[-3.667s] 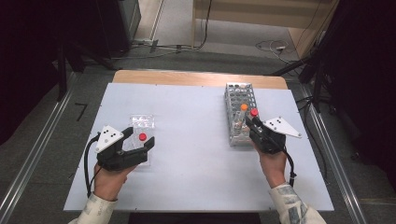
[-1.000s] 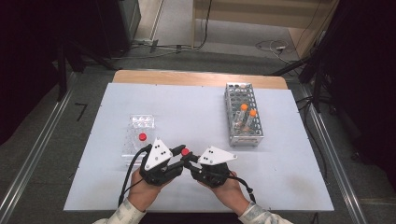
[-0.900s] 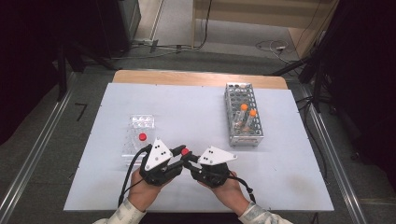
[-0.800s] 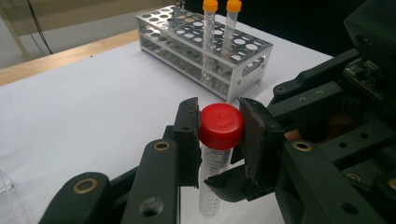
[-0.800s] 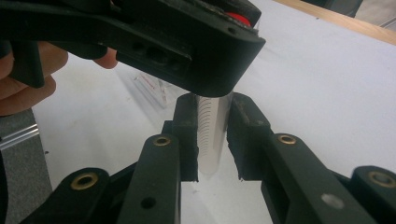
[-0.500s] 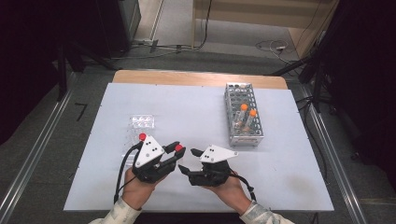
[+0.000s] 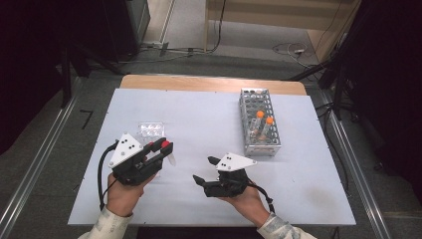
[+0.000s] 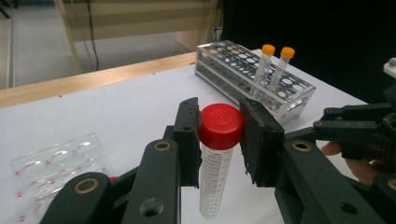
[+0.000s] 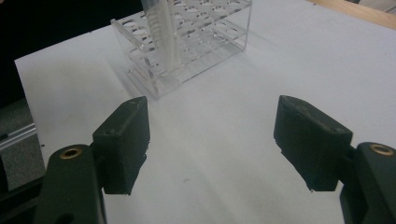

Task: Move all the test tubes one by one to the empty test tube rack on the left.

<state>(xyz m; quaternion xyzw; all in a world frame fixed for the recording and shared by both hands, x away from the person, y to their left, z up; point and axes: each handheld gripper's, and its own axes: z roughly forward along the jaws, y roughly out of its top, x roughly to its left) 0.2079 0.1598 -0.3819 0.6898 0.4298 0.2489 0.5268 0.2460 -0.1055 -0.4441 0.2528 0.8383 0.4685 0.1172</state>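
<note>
The left gripper point(image 8: 219, 140) clamps the red-capped tube point(image 8: 215, 158) by its cap at the table's near left — probably bound for the clear rack point(image 7: 151, 131). The right gripper point(image 9: 212, 140) has just been opening, nothing between its jaws.

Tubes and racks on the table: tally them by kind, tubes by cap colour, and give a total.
Red-capped tube: 1
Orange-capped tubes: 2
Metal tube rack: 1
Clear plastic rack: 1
Total: 5
</note>
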